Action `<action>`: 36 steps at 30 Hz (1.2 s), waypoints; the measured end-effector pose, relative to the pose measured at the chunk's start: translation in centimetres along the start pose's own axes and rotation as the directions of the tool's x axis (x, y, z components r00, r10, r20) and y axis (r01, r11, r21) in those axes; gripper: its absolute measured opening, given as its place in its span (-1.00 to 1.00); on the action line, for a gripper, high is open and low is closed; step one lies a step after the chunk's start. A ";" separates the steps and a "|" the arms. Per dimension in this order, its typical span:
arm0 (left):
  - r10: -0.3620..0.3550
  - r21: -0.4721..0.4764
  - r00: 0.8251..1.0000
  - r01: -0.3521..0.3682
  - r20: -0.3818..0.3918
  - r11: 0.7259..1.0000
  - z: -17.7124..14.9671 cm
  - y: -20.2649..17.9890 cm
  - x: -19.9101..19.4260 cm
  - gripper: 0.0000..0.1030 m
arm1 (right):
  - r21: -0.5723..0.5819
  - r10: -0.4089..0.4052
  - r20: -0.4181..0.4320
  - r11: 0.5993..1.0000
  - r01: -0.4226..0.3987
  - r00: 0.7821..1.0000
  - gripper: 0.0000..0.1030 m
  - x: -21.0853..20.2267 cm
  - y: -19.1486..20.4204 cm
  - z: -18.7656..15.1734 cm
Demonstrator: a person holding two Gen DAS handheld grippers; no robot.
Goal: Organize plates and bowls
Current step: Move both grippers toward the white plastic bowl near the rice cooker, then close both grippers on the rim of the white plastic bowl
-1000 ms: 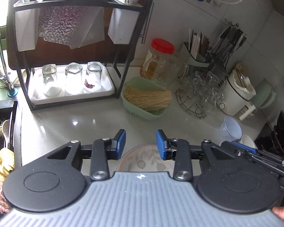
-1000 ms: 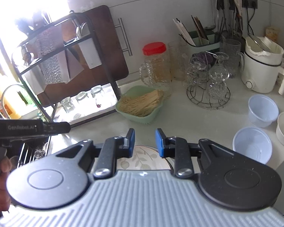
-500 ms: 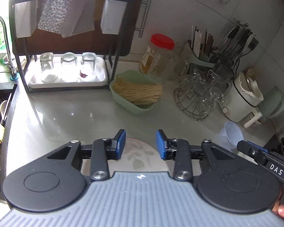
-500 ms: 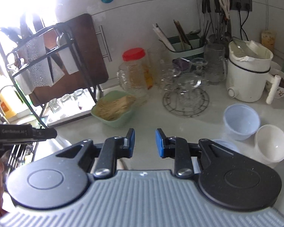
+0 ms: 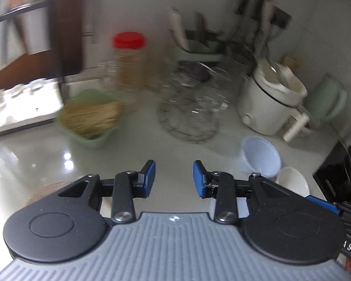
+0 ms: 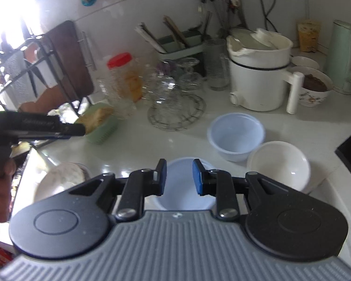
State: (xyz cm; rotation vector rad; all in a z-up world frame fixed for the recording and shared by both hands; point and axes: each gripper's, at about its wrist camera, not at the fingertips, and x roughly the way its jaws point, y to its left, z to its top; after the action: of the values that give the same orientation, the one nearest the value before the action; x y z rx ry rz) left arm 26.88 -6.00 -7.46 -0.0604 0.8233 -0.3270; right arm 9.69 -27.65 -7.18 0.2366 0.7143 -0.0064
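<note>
A: Start at the right gripper (image 6: 179,175). What is it doing?

B: Its blue pads are parted with nothing between them, so it is released. It hovers above a pale blue plastic bowl (image 6: 182,187) on the glossy white worktop (image 6: 133,140). The bowl's rim shows through the gap.

A: And the left gripper (image 5: 174,178)?

B: Also released, holding nothing. Only bare worktop shows between its pads. Its view is smeared by motion, so fine detail there is unreliable.

A: Which step would you call this?

B: I judge it the approach to a first bowl; nothing is stacked yet. The next move seems to call for lowering the right gripper so one pad goes inside the rim and one outside, then clenching on the thin wall.

A: What else belongs to the task?

B: Just beyond sits a second pale blue plastic bowl (image 6: 236,135), deeper-looking, and beside it, almost touching, a smooth white ceramic bowl (image 6: 278,164). To the left lies a round patterned ceramic plate (image 6: 63,175), near the worktop's edge.

A: Handling?

B: The plastic looks light and may flex or slide; the ceramic looks heavier and slick.

A: Further out?

B: A round wire rack of clear glasses (image 6: 175,107) and a white cooker with a handle (image 6: 259,75).
</note>
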 end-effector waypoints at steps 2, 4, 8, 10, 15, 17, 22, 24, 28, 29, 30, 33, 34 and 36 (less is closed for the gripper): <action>-0.017 0.046 1.000 0.017 0.001 0.999 -0.1 -2.1 1.8 -0.23 | 0.018 -0.022 -0.003 1.000 0.022 1.000 -0.45 0.0 -1.3 -0.3; -0.067 0.020 0.998 0.067 -0.010 0.998 -0.4 -3.1 3.7 -0.23 | 0.050 -0.045 -0.002 0.998 0.045 0.999 -0.45 -0.1 -2.6 -0.6; -0.050 -0.026 0.999 0.050 -0.008 0.998 -0.9 -4.9 6.3 -0.23 | 0.107 -0.065 -0.008 0.992 0.065 0.998 -0.45 -0.2 -4.8 -1.2; -0.049 -0.022 0.999 0.049 -0.011 0.999 -1.3 -5.8 7.1 -0.24 | 0.118 -0.073 -0.012 0.990 0.074 0.997 -0.45 0.0 -5.4 -1.5; -0.054 0.030 0.997 0.055 -0.049 0.998 -2.3 -6.6 7.1 -0.23 | 0.116 -0.089 -0.009 0.989 0.089 0.996 -0.45 0.5 -5.9 -1.9; -0.055 0.025 0.996 0.057 -0.069 0.998 -2.9 -6.2 6.7 -0.23 | 0.134 -0.083 -0.013 0.987 0.084 0.996 -0.45 0.7 -6.0 -2.0; -0.044 0.024 0.995 0.047 -0.094 0.999 -4.8 -5.2 5.3 -0.23 | 0.138 -0.068 -0.017 0.988 0.069 0.998 -0.45 0.9 -6.1 -2.5; -0.044 0.011 0.994 0.045 -0.103 0.999 -5.5 -4.7 4.9 -0.23 | 0.140 -0.058 -0.025 0.988 0.061 0.998 -0.45 1.2 -6.1 -2.6; -0.024 0.004 0.992 0.025 -0.124 1.000 -7.0 -3.5 3.7 -0.23 | 0.124 -0.042 -0.031 0.991 0.046 0.999 -0.45 1.5 -5.8 -2.8; -0.019 0.005 0.992 0.020 -0.127 1.000 -7.4 -3.3 3.4 -0.19 | 0.120 -0.039 -0.033 0.992 0.043 0.999 -0.45 1.6 -5.7 -2.9; -0.013 0.003 0.992 0.014 -0.129 1.000 -7.7 -3.0 3.0 -0.14 | 0.115 -0.038 -0.034 0.993 0.041 0.999 -0.45 1.6 -5.6 -3.0; -0.007 -0.032 0.990 0.003 -0.138 0.999 -8.2 -1.9 2.9 0.10 | 0.121 -0.021 -0.035 0.992 0.026 0.999 -0.45 2.0 -5.7 -3.3; 0.000 -0.049 0.988 -0.007 -0.152 0.999 -8.1 -1.6 3.1 0.10 | 0.123 -0.019 -0.042 0.992 0.024 0.999 -0.45 2.3 -5.7 -3.4; -0.016 -0.073 0.991 0.006 -0.135 0.997 -7.9 -1.3 3.1 0.10 | 0.119 -0.014 -0.042 0.993 0.019 0.999 -0.45 2.6 -5.7 -3.6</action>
State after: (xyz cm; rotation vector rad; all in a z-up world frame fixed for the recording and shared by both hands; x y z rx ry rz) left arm 22.78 -7.57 -14.82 -0.1117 0.9696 -0.3143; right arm 8.82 -32.25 -12.67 0.3458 0.7576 -0.0601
